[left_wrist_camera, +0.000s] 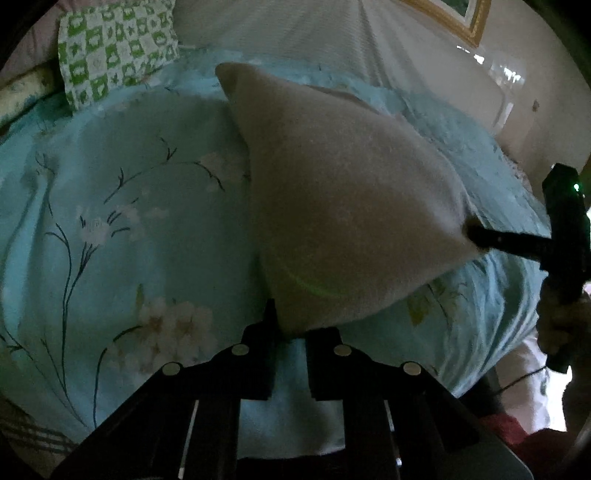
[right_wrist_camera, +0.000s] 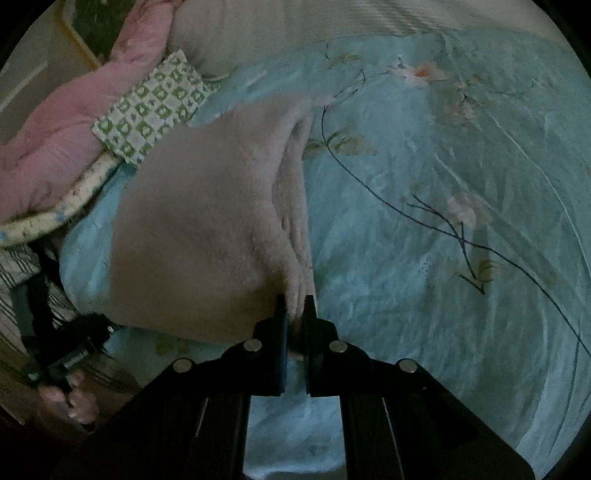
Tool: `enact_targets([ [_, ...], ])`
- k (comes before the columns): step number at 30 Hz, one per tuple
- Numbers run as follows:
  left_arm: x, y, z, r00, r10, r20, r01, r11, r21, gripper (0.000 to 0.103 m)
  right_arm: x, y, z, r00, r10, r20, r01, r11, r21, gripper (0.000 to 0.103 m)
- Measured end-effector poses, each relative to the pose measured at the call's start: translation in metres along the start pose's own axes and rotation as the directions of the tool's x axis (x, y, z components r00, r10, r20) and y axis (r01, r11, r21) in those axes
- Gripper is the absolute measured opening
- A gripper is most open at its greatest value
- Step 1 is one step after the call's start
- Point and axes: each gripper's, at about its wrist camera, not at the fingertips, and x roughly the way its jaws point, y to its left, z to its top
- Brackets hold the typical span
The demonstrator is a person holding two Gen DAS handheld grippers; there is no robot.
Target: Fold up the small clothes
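Observation:
A pale pinkish-beige fuzzy garment (left_wrist_camera: 351, 206) is held up, stretched over the light-blue floral bedsheet (left_wrist_camera: 110, 221). My left gripper (left_wrist_camera: 290, 328) is shut on its near bottom corner. My right gripper (right_wrist_camera: 295, 306) is shut on another corner of the same garment (right_wrist_camera: 207, 221), where the fabric bunches into folds between the fingers. In the left wrist view the right gripper (left_wrist_camera: 476, 230) shows at the right, its finger pinching the cloth's edge. In the right wrist view the left gripper (right_wrist_camera: 99, 325) and the hand holding it show at the lower left.
A green-and-white checkered pillow (left_wrist_camera: 114, 48) lies at the head of the bed, also in the right wrist view (right_wrist_camera: 151, 110). A pink quilt (right_wrist_camera: 66, 122) is bunched beside it. A white striped sheet (left_wrist_camera: 314, 40) lies beyond. A gold picture frame (left_wrist_camera: 454, 18) hangs on the wall.

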Motion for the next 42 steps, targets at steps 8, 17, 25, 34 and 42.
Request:
enact_targets([
  [8, -0.048, 0.01, 0.005, 0.998, -0.056, 0.029, 0.055, 0.998, 0.02, 0.018, -0.03, -0.001, 0.006, 0.999, 0.034, 0.01, -0.035, 0.998, 0.045, 0.017],
  [17, -0.038, 0.01, 0.085, 0.982, -0.114, 0.148, 0.12, 0.992, -0.028, 0.024, -0.021, 0.055, 0.053, 0.992, 0.094, 0.081, -0.089, 0.994, -0.057, 0.017],
  [25, 0.009, 0.016, 0.119, 0.985, -0.142, 0.102, 0.148, 0.987, -0.06, 0.024, 0.022, 0.074, 0.084, 0.998, 0.048, 0.049, -0.041, 0.991, -0.127, 0.017],
  [34, 0.035, 0.009, 0.122, 0.995, -0.086, 0.052, 0.088, 0.996, -0.021, 0.025, 0.042, 0.03, 0.076, 0.998, 0.069, 0.01, -0.069, 0.997, -0.031, 0.012],
  [42, -0.019, -0.003, 0.094, 0.986, -0.145, 0.078, 0.144, 0.989, 0.008, 0.024, 0.004, 0.049, 0.064, 0.995, 0.089, 0.046, -0.086, 0.994, -0.063, 0.016],
])
